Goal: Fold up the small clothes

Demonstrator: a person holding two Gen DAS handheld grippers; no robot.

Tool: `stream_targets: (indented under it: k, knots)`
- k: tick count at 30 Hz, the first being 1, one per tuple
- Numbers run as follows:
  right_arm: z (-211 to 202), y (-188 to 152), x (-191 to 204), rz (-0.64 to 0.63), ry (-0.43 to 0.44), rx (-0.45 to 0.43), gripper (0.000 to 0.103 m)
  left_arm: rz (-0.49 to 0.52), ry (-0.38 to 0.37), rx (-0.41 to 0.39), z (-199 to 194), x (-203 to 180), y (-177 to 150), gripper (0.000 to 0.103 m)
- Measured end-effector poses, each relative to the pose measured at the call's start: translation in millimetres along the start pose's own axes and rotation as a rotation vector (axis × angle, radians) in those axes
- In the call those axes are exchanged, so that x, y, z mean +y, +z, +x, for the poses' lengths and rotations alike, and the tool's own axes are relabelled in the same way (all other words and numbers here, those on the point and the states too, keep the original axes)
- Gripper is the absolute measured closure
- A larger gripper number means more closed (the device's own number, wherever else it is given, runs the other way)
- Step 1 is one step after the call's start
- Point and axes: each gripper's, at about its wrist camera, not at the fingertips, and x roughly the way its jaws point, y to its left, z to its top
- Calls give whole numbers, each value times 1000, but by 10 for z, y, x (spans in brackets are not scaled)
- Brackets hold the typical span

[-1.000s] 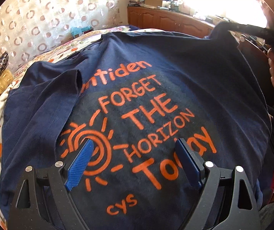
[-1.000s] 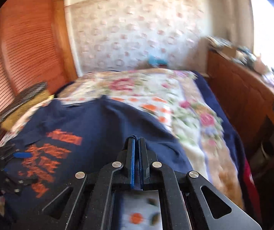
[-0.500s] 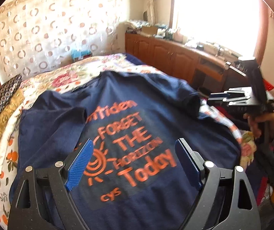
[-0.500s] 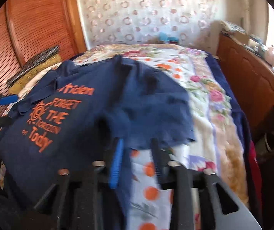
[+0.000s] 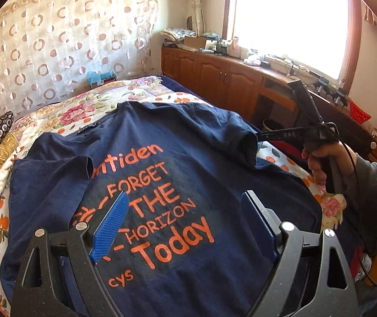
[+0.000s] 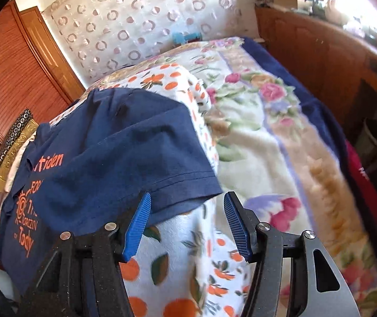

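Right gripper (image 6: 187, 224), clamped shut a second ago, is now opening; the sleeve hem of the navy cotton T-shirt with orange lettering (image 5: 162, 185) lies between its blue pads but is not pinched, so the sleeve reads as released, folded inward. The shirt lies flat, print up, near the foot edge of the floral-quilted bed (image 6: 280, 132). Left gripper (image 5: 183, 224) hovers above the print, jaws wide apart, holding nothing. Judgement: side fold placed; next fold pending.

Navy T-shirt (image 5: 177, 137), orange lettering (image 5: 162, 211)
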Motion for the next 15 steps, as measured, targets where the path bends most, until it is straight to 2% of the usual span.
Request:
stream_targets:
  k: [7, 8, 9, 10, 11, 13, 15]
  knots:
    - [95, 89, -251, 120, 92, 49, 45, -11, -6, 8, 23, 6, -39, 16]
    - [95, 84, -280, 132, 108, 47, 49, -9, -4, 6, 17, 6, -46, 16]
    - [96, 79, -292, 146, 137, 42, 62, -9, -4, 5, 13, 7, -54, 16]
    - [62, 64, -299, 154, 163, 37, 69, -10, -3, 6, 22, 7, -62, 16]
    - [46, 59, -288, 145, 145, 27, 72, -12, -4, 8, 19, 12, -67, 16]
    - [-67, 44, -247, 107, 88, -10, 93, -17, -2, 15, 44, 31, -82, 16]
    - [-182, 55, -237, 94, 81, -45, 99, -19, 2, 16, 59, 56, -99, 16]
